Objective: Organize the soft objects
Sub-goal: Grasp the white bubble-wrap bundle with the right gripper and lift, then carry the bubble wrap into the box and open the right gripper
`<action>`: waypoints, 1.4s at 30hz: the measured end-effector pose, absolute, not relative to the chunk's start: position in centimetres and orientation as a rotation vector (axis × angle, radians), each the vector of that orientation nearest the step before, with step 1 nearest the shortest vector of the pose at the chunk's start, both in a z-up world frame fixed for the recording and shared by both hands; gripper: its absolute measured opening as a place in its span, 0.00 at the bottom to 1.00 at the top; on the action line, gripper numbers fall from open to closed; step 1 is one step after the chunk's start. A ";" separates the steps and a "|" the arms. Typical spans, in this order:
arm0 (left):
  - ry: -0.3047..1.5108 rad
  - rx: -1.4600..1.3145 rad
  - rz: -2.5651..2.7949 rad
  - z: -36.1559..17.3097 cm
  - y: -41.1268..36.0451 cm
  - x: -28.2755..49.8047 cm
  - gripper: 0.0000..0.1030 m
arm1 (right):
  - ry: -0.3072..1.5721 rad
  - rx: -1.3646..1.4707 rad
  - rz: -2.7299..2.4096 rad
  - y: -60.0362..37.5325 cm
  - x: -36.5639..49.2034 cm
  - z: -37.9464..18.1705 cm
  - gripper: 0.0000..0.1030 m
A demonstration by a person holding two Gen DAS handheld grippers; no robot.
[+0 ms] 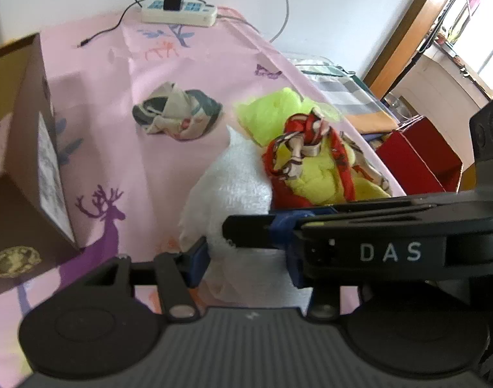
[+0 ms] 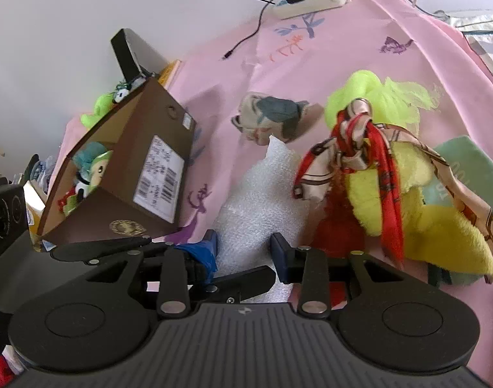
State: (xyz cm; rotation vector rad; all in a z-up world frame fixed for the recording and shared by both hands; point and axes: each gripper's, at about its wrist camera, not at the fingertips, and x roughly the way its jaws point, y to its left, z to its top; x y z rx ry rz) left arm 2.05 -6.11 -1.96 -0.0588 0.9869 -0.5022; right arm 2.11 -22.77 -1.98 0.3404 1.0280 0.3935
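Both grippers, left (image 1: 246, 252) and right (image 2: 245, 252), stand partly open astride the white foam (image 2: 262, 200), gripping nothing, beside the box (image 2: 133, 174).

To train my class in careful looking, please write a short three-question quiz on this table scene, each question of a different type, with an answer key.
1. True or false: the cardboard box is empty.
2. What sits between the fingers of the right gripper? A. white foam sheet B. power strip C. grey scarf
3. Fill in: the red-and-cream scarf lies knotted over a ____ plush toy.

Key
1. False: plush toys show inside it.
2. A
3. Yellow: it is the yellow plush toy.
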 end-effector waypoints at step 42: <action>0.760 -0.103 -0.272 6.2 14.3 5.7 0.38 | 0.826 0.244 0.615 -2.6 9.3 3.0 0.19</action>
